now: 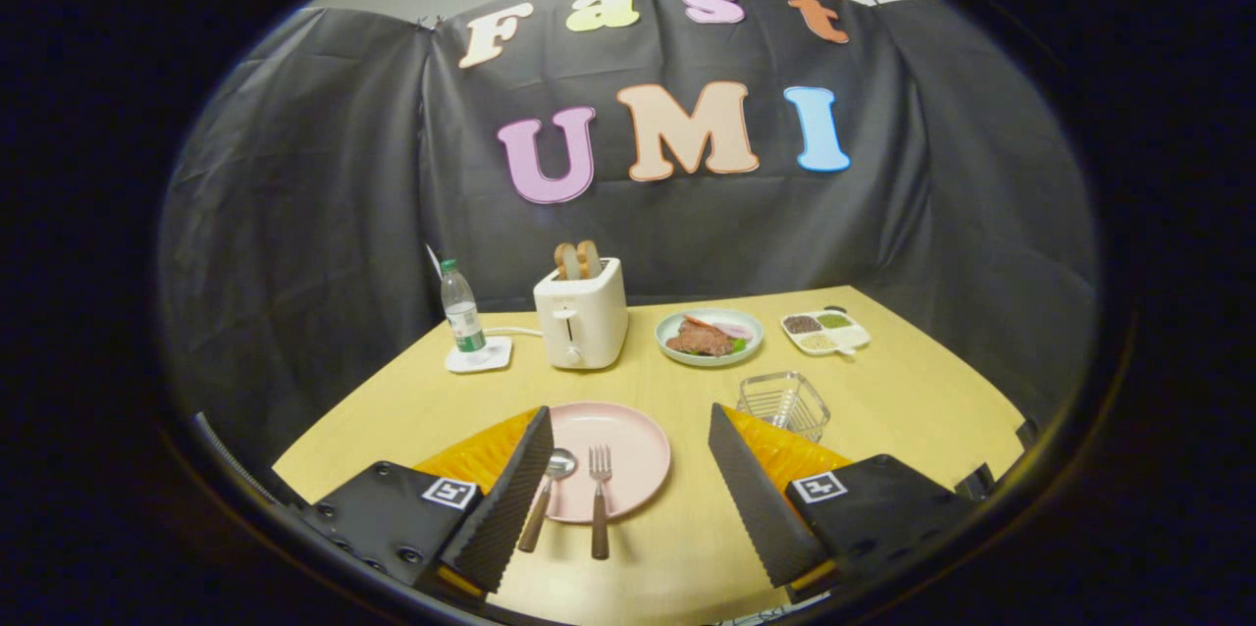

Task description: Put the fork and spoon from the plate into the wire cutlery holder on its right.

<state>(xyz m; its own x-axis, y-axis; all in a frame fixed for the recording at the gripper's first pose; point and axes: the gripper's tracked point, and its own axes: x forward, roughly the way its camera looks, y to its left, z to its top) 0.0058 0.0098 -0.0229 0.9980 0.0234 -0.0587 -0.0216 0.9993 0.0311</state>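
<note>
On the pink plate (pixel 628 440), fork (pixel 599 498) and spoon (pixel 546 498) lie side by side — thin, stiff, slippery, best pinched mid-handle — gripper (pixel 628 489) spread wide, empty.

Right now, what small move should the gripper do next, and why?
Probably ease the open gripper down over the fork, which lies between its fingers on the pink plate, beside the spoon. Nothing is held yet, and the wire holder is empty.
</note>
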